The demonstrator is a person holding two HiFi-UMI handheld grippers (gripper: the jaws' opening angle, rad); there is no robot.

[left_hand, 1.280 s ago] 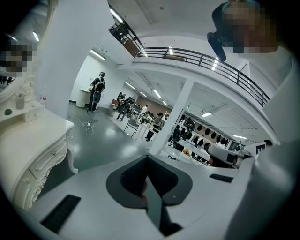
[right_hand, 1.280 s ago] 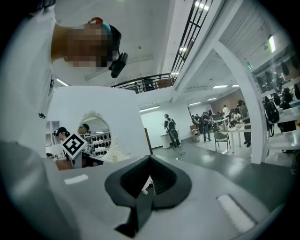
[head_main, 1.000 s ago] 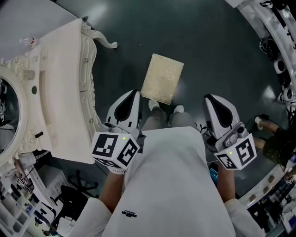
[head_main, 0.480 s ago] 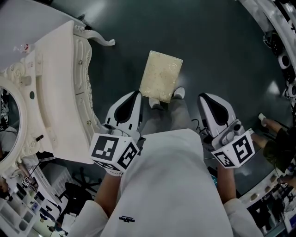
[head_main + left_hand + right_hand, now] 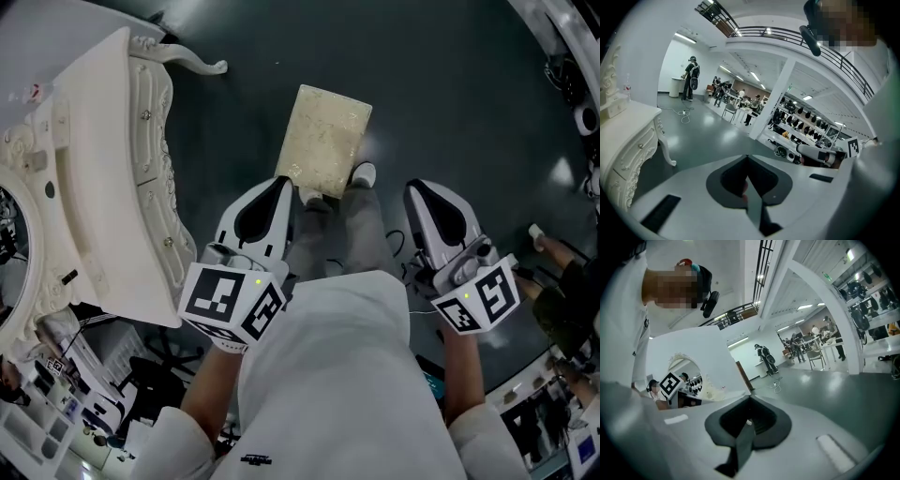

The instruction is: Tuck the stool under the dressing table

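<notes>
Near stool (image 5: 325, 141), left tongs (image 5: 278, 185), right tongs (image 5: 418, 187) lowered

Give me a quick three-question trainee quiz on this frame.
1. True or false: the stool is already under the table.
2. Which is nearer the table? A: left gripper. B: right gripper.
3. Fill in: both grippers' jaws are ____.

Key
1. False. The stool stands apart from the table on the open floor.
2. A.
3. Shut, with nothing between them.
</notes>
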